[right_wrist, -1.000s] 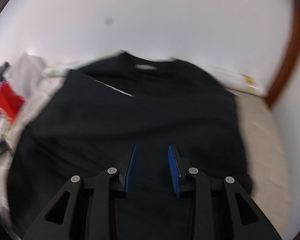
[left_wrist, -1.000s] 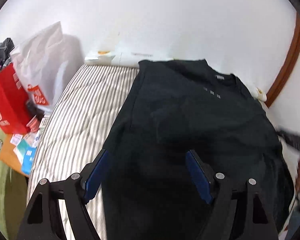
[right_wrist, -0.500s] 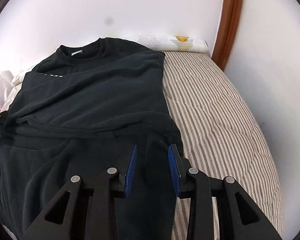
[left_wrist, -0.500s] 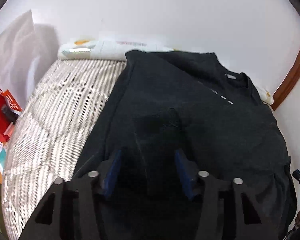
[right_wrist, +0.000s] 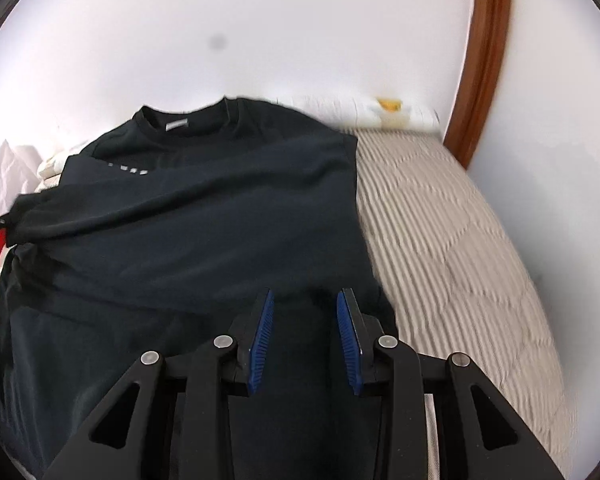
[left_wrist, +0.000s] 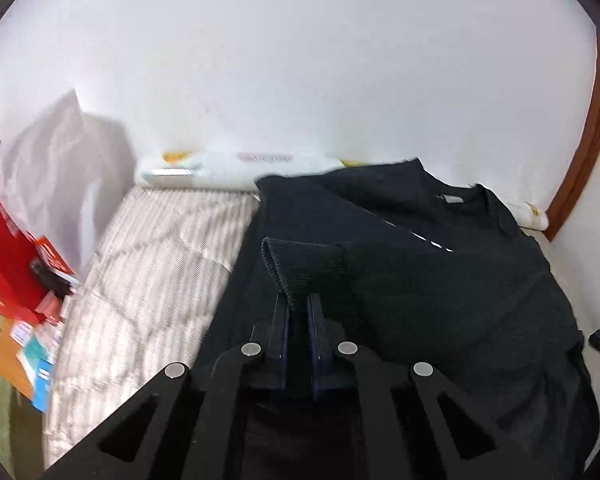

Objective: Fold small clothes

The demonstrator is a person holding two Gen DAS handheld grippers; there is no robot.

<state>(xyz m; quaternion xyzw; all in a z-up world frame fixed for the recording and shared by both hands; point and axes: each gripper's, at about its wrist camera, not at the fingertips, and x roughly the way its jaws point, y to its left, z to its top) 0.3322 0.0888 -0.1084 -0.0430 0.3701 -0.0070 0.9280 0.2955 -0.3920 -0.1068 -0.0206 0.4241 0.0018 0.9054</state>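
Sweatshirt hem [right_wrist: 100, 420] cut off below.

1. The sweater [left_wrist: 440, 300] is black, with a small row of white marks on the chest.
2. The bedcover [right_wrist: 452, 248] has fine beige and white stripes.
3. The gripper pads [right_wrist: 262, 340] are blue.
4. The door frame [right_wrist: 484, 60] is brown.
5. The wall [left_wrist: 300, 60] is white.
6. The box [left_wrist: 4, 256] is red.

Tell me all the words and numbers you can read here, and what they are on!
No text here can be read.
Black sweatshirt: a row of small white marks on the chest, too blurred to read.
Neck label: grey, nothing legible.
Red bag: white print, too blurred.
Small packets beside the striped bedcover: too small.
Long white pack by the wall: pink print, blurred.
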